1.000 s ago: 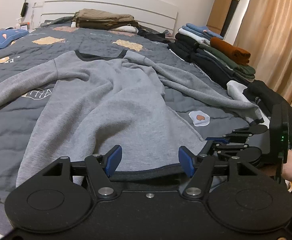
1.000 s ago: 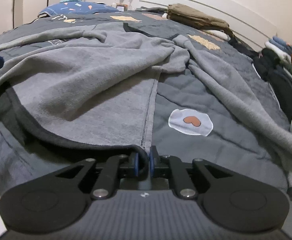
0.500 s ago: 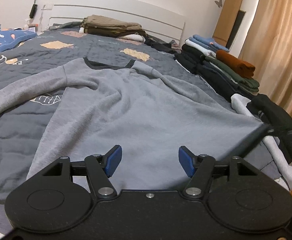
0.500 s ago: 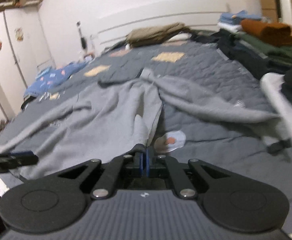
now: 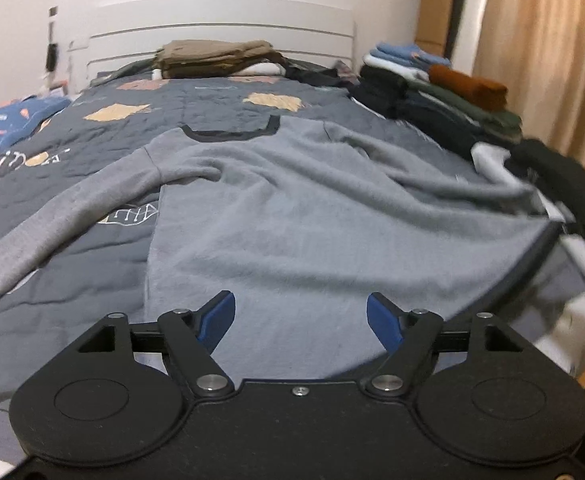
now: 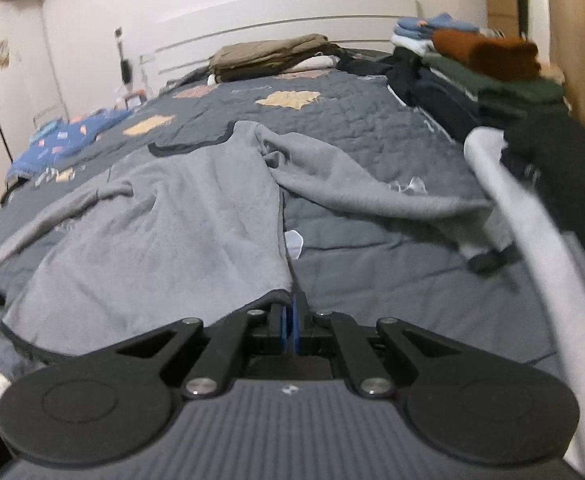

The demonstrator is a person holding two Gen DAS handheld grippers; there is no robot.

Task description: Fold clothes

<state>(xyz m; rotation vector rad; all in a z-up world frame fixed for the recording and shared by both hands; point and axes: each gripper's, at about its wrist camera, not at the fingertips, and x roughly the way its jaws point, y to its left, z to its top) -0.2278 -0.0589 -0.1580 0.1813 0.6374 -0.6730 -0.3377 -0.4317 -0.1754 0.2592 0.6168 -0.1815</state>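
A grey sweatshirt [image 5: 292, 216] with a dark collar [image 5: 232, 134] and dark hem lies spread on the bed, collar toward the headboard. My left gripper [image 5: 300, 318] hovers open over its lower body, blue pads wide apart with nothing between them. My right gripper [image 6: 291, 322] is shut on the sweatshirt's [image 6: 164, 232] right hem corner and holds that corner lifted and pulled taut. One sleeve [image 5: 52, 220] trails off to the left. The other sleeve [image 6: 372, 196] lies rumpled to the right.
The bed carries a dark quilted cover [image 5: 212, 100]. Stacks of folded clothes [image 5: 444, 92] line its right edge, and a brown folded pile [image 5: 216, 58] sits by the white headboard. A black garment and a white one [image 6: 532, 208] lie at the near right. Curtains hang at far right.
The right gripper has pulled the hem corner out to the right, and the sweatshirt body has gone from rumpled to flat. The left gripper stayed open and moved slightly over the fabric.
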